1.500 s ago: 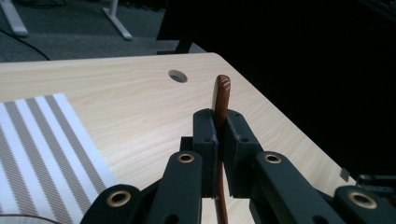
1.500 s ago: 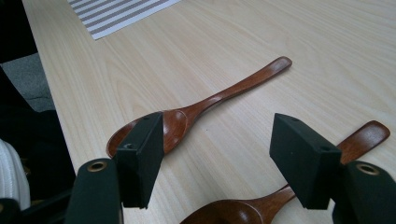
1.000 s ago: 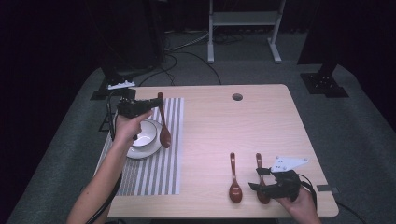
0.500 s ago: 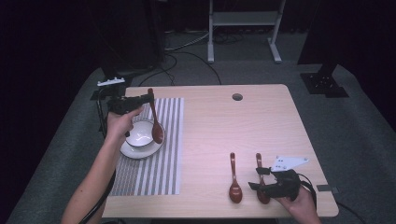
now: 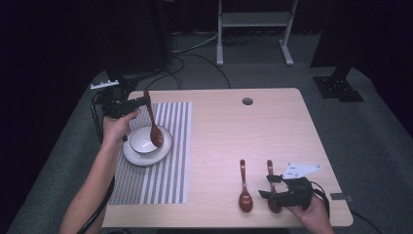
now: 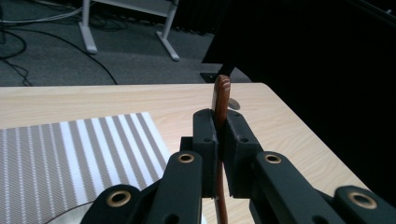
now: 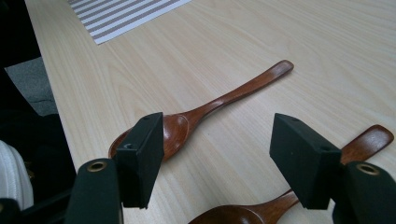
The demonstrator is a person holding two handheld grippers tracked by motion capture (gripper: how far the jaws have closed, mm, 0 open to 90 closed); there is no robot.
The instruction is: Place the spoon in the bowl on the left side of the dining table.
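Gripping a brown wooden spoon (image 5: 152,118) by its handle, the left gripper (image 5: 138,103) sits over the far left of the table (image 5: 272,126). Its jaws are clamped flat on the handle, seen edge-on in the left gripper view (image 6: 221,100). The spoon hangs nearly upright, bowl end down inside the white bowl (image 5: 141,142); whether it touches the bowl's inside cannot be told.

The bowl stands on a white plate (image 5: 137,158). The plate rests on the far half of a grey-and-white striped placemat (image 5: 160,180), which lies at the table's left side.

Right gripper (image 5: 272,188) low at the near right edge, held in the person's right hand (image 5: 314,214). Its jaws are spread wide and hold nothing. Two more wooden spoons lie flat on the bare wood just beside each other, handles pointing far, bowls near. The left spoon (image 5: 244,188) lies just left of the gripper. The right spoon (image 5: 270,168) runs under the gripper, its bowl between the parted jaws in the right gripper view (image 7: 243,214).

Round cable hole (image 5: 247,101) near the far edge of the table.
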